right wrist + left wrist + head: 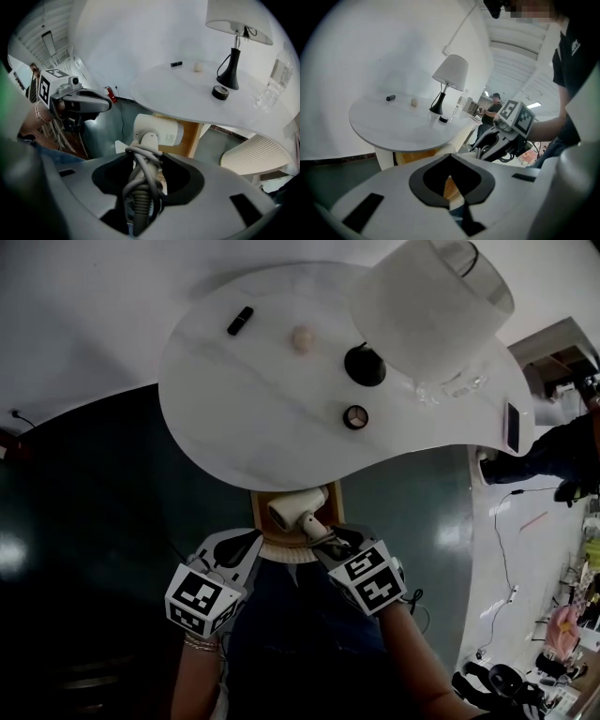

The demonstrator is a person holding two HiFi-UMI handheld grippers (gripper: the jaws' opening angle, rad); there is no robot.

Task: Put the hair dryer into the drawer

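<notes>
right tool: pinching the hair dryer by its handle | left tool: pressed together, empty | hair dryer: over the open drawer, under the counter's near edge | only the right gripper view shows the cord wound round the handle

Dim, uneven light, fisheye-warped, dark vignetted edges
</notes>
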